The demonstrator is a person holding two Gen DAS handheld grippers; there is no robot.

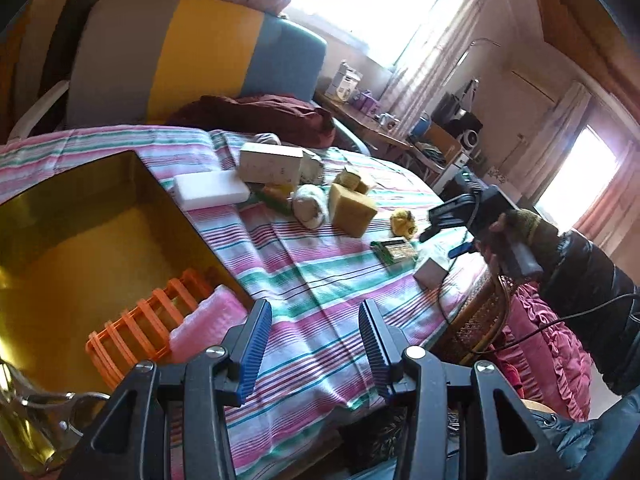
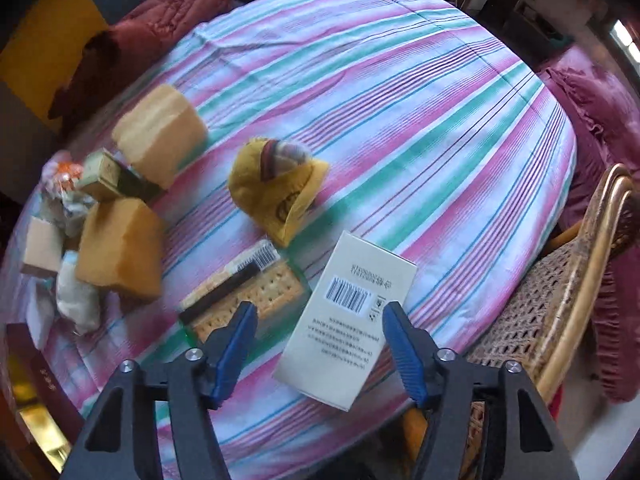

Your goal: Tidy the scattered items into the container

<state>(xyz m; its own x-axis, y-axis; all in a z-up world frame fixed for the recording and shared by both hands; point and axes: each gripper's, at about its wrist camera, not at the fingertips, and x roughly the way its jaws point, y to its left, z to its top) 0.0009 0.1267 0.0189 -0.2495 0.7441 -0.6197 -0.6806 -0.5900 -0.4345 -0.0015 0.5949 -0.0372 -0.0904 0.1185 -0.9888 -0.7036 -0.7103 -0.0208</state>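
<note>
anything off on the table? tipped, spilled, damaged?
No spill or visible damage. Most items still lie scattered on the striped cloth, outside the gold container. The white barcode box lies flat and skewed near the table edge, and the yellow pouch sits crumpled. Only an orange rack and pink wrap are in the container.

Your left gripper [image 1: 312, 344] and right gripper [image 2: 320, 344]: black angular frames, silver screw heads, ribbed blue finger pads [image 1: 252, 354]. Your right hand [image 1: 516, 236] wears a dark knit fingerless glove beneath a glossy black padded sleeve [image 1: 592, 280]; a thin black cable [image 1: 560, 320] trails below.
</note>
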